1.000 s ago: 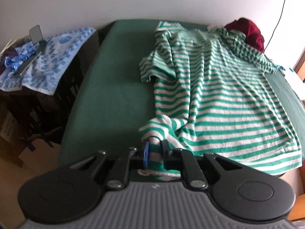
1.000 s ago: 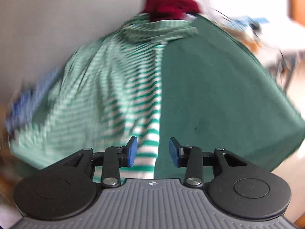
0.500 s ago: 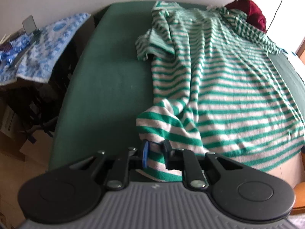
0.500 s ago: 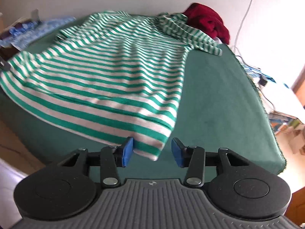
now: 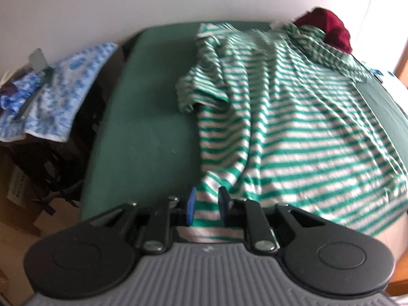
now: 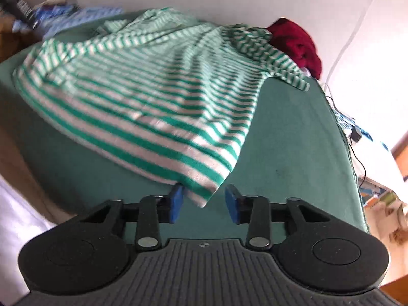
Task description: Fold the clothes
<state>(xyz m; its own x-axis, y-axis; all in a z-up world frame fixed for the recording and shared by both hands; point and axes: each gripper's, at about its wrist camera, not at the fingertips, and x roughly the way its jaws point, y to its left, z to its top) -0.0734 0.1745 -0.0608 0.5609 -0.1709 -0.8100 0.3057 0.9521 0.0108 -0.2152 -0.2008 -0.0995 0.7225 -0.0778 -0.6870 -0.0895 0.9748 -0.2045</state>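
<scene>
Now, from the left wrist: the shirt [image 5: 293, 127], green-and-white striped, lies spread over the green bed [image 5: 150, 127], its body running from the near edge up toward the wall. One sleeve is bunched at the shirt's left side, facing bare bed. A dark red garment [image 5: 329, 28] sits at the shirt's far end, touching the collar area. The left gripper [image 5: 206, 207] is at the shirt's near-left corner, jaws narrow and opening, striped cloth filling the gap between the blue pads [image 5: 190, 207]; the cloth still looks pinched there. Left of the bed, a blue-patterned cloth [image 5: 66, 94] drapes over dark furniture.

Over to the right wrist: the shirt [image 6: 153, 97] again, seen from its other near corner, with the red garment [image 6: 298, 43] beyond its far sleeve. The right gripper [image 6: 204, 204] is at the shirt's near-right corner, jaws closing. That corner hangs into the gap, beside the left pad [image 6: 176, 204], while the other pad stands clear of it over bare bed [image 6: 293, 153]. No firm grip yet.
</scene>
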